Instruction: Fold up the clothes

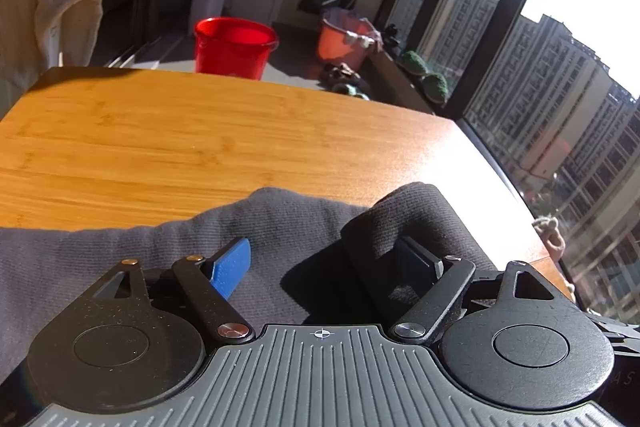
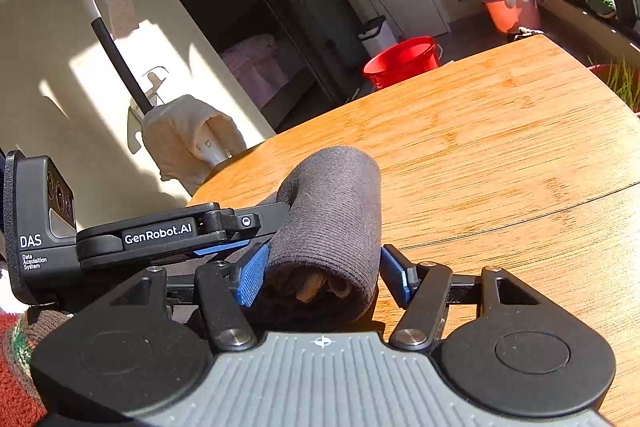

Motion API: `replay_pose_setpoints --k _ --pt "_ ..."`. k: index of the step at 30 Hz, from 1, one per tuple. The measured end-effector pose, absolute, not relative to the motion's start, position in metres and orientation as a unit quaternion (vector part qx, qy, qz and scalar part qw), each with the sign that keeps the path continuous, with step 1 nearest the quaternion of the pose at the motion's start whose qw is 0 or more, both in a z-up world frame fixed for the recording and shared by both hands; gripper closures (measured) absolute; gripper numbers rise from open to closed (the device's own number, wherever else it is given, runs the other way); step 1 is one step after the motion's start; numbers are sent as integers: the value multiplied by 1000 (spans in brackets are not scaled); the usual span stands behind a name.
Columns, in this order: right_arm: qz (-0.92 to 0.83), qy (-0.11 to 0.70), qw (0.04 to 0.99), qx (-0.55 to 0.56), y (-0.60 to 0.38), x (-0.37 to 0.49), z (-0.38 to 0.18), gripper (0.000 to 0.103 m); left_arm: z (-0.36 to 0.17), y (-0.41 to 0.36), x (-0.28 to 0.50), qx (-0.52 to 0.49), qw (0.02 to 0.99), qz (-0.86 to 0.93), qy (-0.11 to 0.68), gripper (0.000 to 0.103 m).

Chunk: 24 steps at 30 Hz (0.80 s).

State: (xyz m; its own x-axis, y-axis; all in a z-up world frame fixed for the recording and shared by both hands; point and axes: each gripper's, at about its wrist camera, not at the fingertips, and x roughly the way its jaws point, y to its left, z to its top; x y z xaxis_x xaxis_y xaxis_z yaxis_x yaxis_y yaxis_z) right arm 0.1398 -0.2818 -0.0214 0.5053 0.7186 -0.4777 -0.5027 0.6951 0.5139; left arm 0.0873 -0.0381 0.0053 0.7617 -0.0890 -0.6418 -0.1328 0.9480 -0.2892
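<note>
- The grey cloth (image 1: 132, 251) lay on the wooden table (image 1: 200, 131), close to the near edge.
- One end of it was rolled into a fat tube, the roll (image 2: 336, 211). The rest lay flat and spread out to the left.
- The step looked like the middle of folding: the cloth was being rolled or turned over on itself, and it was not yet a neat pile.
- The right gripper (image 2: 324, 275) had its two blue pads set wide, one on each side of the roll. The left pad touched the roll. The right pad sat just beside it, so it did not look like a tight squeeze.
- The left gripper (image 1: 320, 263) was also set wide. Its right finger was tucked inside a dark fold of the cloth, and its left blue pad (image 1: 232, 267) hung over the flat part.
- The left gripper reached in from the side, right next to the roll.
- Next, both tongs would likely need to pinch and move together, so the roll stayed even and did not flop open.
</note>
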Motion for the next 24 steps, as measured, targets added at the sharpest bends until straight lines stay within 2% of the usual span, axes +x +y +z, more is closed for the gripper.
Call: replay_pose_setpoints --k 2,7,9,11,14,16,19,24 --pt "362 343 854 150 -284 138 -18 60 6 -39 88 -162 924 12 345 16" --pt "351 320 871 128 -292 137 2 63 12 -42 86 -181 923 0 339 15" --pt "332 301 891 66 -284 130 9 63 18 -43 84 -187 925 -3 332 15" --pt "316 269 909 -43 -263 115 11 63 25 -45 84 -194 927 -8 323 15" --pt "306 203 911 -186 -230 82 0 63 33 -53 85 -189 930 -20 315 14" --pt "302 169 906 -244 -217 67 -7 62 37 -60 86 -179 932 -29 314 12" --pt "304 165 904 -252 -214 65 -7 60 33 -71 91 -137 937 -15 320 7" --pt "358 219 900 -116 -247 86 9 53 26 -70 93 -128 937 -4 324 6"
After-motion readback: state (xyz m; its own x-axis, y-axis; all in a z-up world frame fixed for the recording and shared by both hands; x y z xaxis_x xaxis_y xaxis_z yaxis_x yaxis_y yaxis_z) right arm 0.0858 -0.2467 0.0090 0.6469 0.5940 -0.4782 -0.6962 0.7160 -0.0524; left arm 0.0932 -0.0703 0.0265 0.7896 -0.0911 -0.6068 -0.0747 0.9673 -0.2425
